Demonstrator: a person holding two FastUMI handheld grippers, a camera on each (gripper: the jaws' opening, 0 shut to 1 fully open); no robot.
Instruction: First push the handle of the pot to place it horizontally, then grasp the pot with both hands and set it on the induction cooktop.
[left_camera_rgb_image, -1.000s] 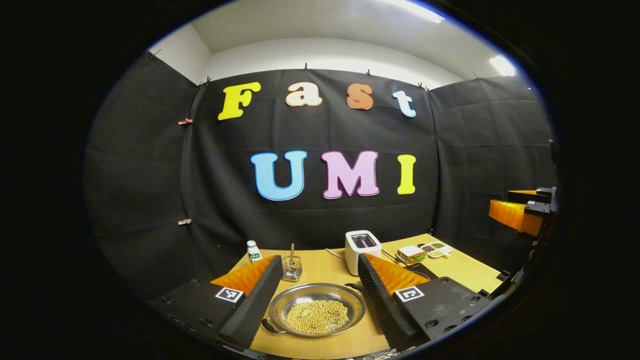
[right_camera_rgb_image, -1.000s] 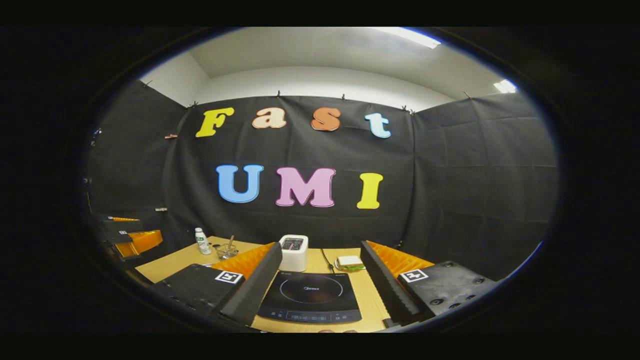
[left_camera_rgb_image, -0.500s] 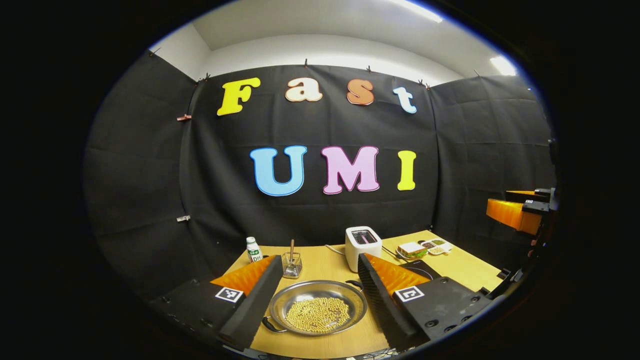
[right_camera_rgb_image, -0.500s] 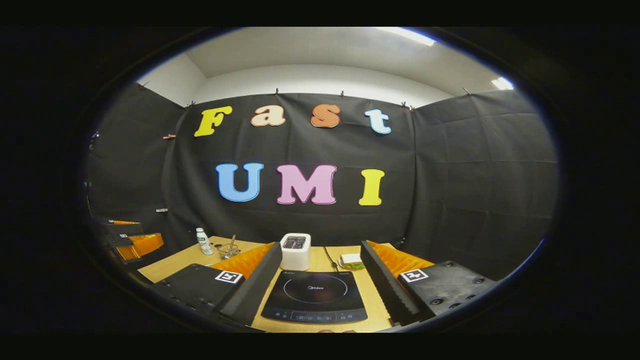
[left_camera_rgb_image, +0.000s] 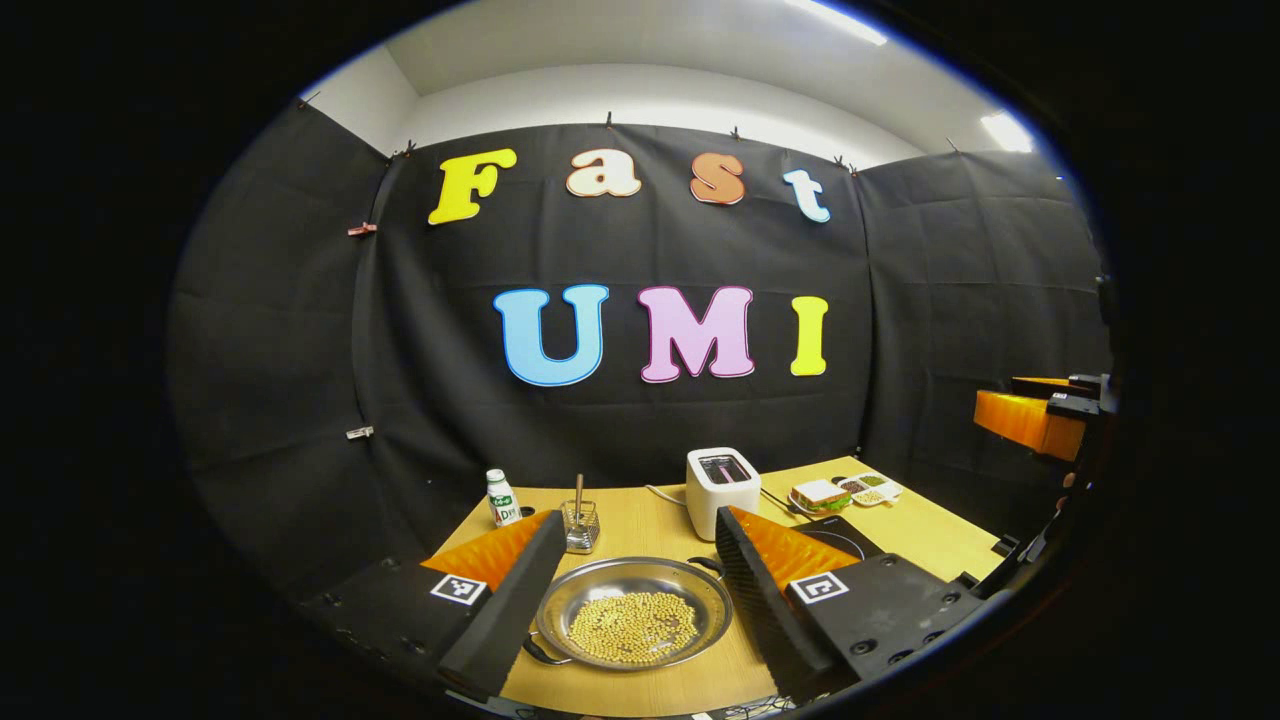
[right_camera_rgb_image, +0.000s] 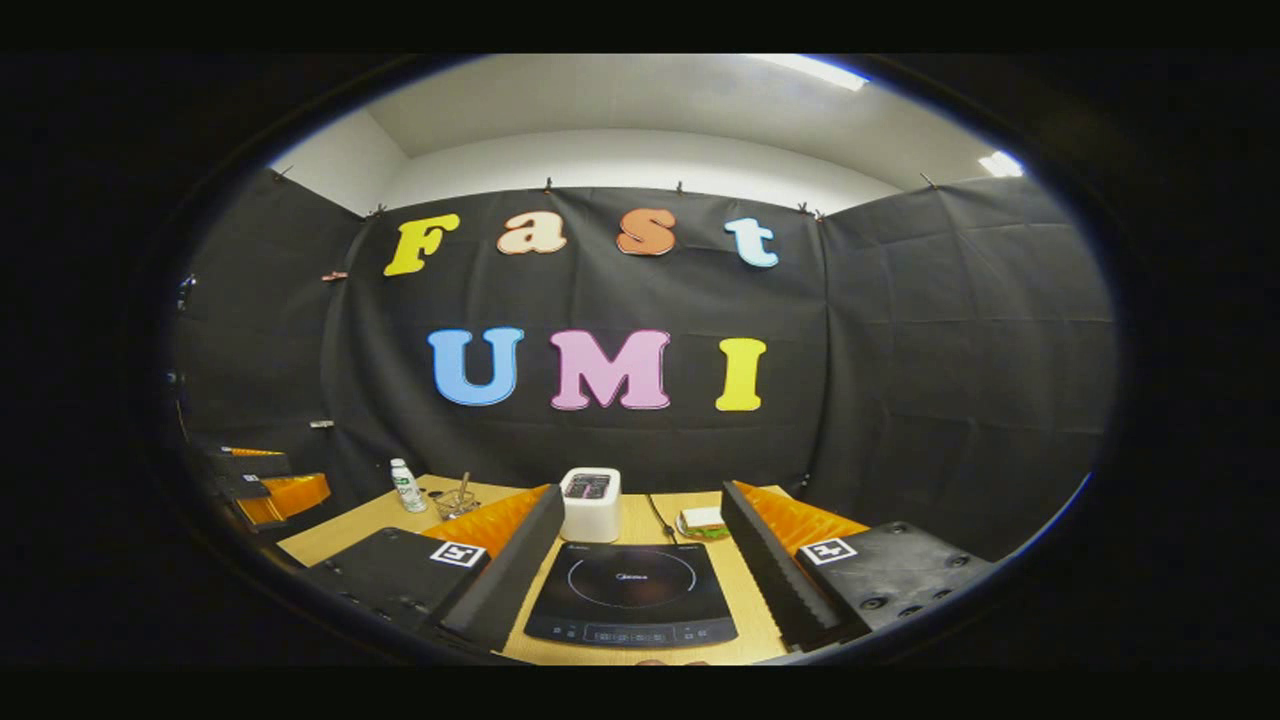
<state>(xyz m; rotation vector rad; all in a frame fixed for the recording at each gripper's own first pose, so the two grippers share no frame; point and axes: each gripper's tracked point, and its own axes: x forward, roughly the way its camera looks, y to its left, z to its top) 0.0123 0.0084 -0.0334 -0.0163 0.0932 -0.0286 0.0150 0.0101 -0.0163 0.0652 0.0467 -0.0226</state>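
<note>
Left gripper (left_camera_rgb_image: 630, 560): jaws spread, empty, poised above the table (left_camera_rgb_image: 650, 530).
Pot (left_camera_rgb_image: 633, 612): between its fingers, just ahead; handles on a diagonal, near-left to far-right.
Right gripper (right_camera_rgb_image: 635, 540): jaws spread, empty, over the induction cooktop (right_camera_rgb_image: 630, 590).
Nearer hand: left.
Beyond: toaster (left_camera_rgb_image: 722, 485).

Around the pot (left_camera_rgb_image: 633, 612): bare wooden tabletop (left_camera_rgb_image: 650, 530) on the near side and behind it, up to the glass jar with a stick (left_camera_rgb_image: 580, 524) just beyond the far-left rim and the white toaster (left_camera_rgb_image: 722, 488) beyond the far-right rim. Small bottle (left_camera_rgb_image: 501, 497) farther left, well apart. To the right, the induction cooktop (right_camera_rgb_image: 630, 603) with a free flat top; toaster touching or just behind its far edge, sandwich plate (right_camera_rgb_image: 702, 523) near its far-right corner. Open air above both, each gripper's fingers spread wide.
</note>
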